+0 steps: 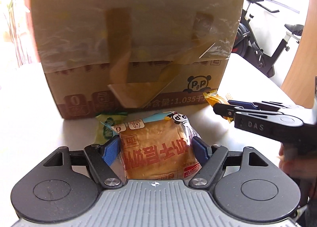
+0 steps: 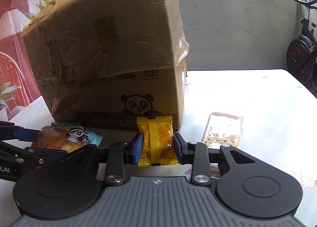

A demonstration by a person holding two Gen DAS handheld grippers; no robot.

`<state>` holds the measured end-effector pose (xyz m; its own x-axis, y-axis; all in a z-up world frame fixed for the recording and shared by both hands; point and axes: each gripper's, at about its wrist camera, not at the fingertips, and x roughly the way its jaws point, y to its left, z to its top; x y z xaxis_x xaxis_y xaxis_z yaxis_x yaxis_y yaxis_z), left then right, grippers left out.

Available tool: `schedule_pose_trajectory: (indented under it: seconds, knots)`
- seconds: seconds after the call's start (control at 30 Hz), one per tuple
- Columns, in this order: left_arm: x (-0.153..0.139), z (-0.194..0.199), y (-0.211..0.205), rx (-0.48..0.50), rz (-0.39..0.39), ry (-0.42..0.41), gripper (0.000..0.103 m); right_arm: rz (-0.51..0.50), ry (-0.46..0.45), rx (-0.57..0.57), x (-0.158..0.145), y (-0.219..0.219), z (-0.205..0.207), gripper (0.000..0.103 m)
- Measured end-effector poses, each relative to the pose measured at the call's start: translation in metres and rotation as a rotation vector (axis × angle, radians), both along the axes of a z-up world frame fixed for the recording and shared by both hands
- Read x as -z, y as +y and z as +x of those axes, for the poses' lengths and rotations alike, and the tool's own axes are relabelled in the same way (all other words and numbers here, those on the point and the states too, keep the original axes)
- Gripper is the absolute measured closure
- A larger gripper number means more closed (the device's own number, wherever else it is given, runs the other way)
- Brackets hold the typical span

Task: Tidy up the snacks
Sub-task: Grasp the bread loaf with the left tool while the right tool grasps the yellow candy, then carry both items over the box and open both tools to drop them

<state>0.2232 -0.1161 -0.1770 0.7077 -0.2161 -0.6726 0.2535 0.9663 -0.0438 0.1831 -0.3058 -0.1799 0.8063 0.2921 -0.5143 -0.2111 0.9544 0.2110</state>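
A clear-wrapped bread packet [image 1: 158, 155] with a panda print lies on the white table [image 1: 29, 108] in front of a cardboard box [image 1: 136, 38]. My left gripper [image 1: 155, 145] is shut on it, one blue pad pressing on each side of the wrapper. My right gripper [image 2: 158, 141] is shut on a small yellow snack packet [image 2: 156, 135], held upright close to the box's front right corner. In the left wrist view the right gripper [image 1: 222, 111] reaches in from the right with the yellow packet [image 1: 215, 98]. The right wrist view shows the bread packet [image 2: 59, 137] at the left.
The box's taped flap [image 1: 138, 28] hangs over its front. A green packet [image 1: 104, 127] lies left of the bread against the box. A long cracker packet [image 2: 223, 131] lies on the table [image 2: 257, 98] to the right. An exercise bike [image 2: 303, 54] stands beyond the table.
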Motion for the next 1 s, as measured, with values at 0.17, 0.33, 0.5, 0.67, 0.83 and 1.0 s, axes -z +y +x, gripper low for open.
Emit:
schedule_pose_trajectory:
  seconds: [0.17, 0.33, 0.5, 0.67, 0.83, 1.0]
  knots:
    - [-0.009, -0.009, 0.013, -0.02, -0.031, 0.007, 0.025, -0.016, -0.002, -0.005, 0.0, 0.004, -0.001, 0.068]
    - [-0.017, -0.02, 0.022, -0.019, -0.045, -0.007, 0.025, -0.043, -0.036, 0.004, -0.004, 0.009, -0.009, 0.068]
    - [-0.042, -0.035, 0.038, -0.014, -0.06, -0.089, 0.025, -0.022, -0.045, -0.009, -0.016, 0.01, -0.033, 0.068]
    - [-0.075, -0.05, 0.053, 0.008, -0.051, -0.184, 0.025, 0.017, -0.1, 0.0, -0.044, 0.005, -0.055, 0.068]
    - [-0.119, -0.056, 0.066, 0.036, -0.068, -0.289, 0.025, 0.049, -0.206, -0.003, -0.09, 0.002, -0.059, 0.068]
    - [-0.166, -0.044, 0.077, 0.045, -0.096, -0.387, 0.024, 0.062, -0.324, -0.038, -0.144, 0.003, -0.043, 0.068]
